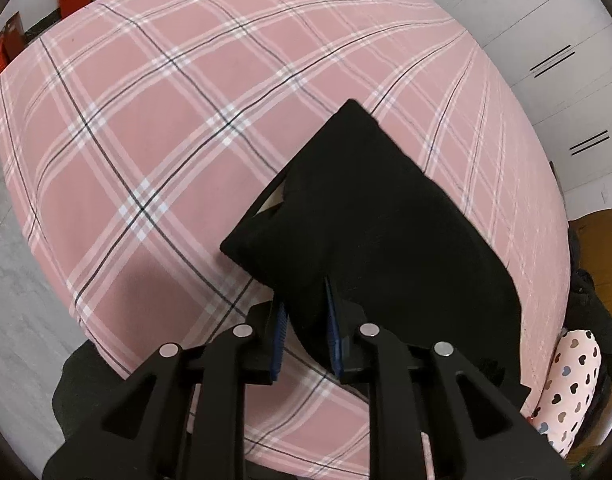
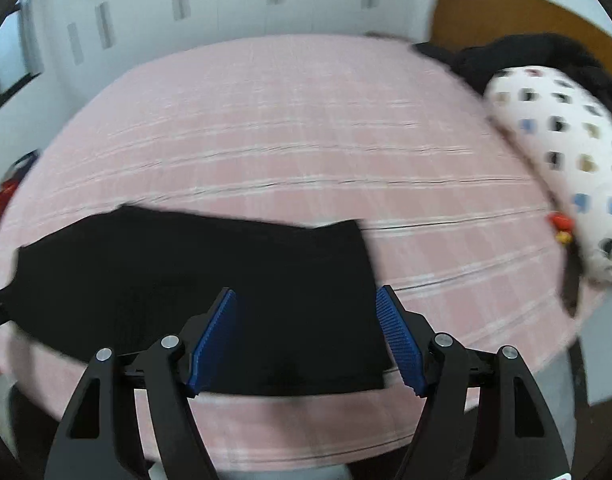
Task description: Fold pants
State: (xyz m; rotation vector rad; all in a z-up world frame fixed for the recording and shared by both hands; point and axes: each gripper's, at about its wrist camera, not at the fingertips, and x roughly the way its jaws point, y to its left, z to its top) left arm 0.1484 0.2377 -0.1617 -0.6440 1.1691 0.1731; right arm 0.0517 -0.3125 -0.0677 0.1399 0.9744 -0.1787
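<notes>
The black folded cloth pants lie on the pink plaid bed, soft and limp; best held by the edge. The left gripper pinches their near corner; the right gripper hangs wide open, empty.

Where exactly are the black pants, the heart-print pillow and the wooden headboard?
black pants [image 2: 178, 280]: right wrist view, middle of the folded cloth.
heart-print pillow [image 2: 554, 144]: right wrist view, middle of its white cover.
wooden headboard [image 2: 506, 12]: right wrist view, bare brown panel above the dark clothes.
</notes>
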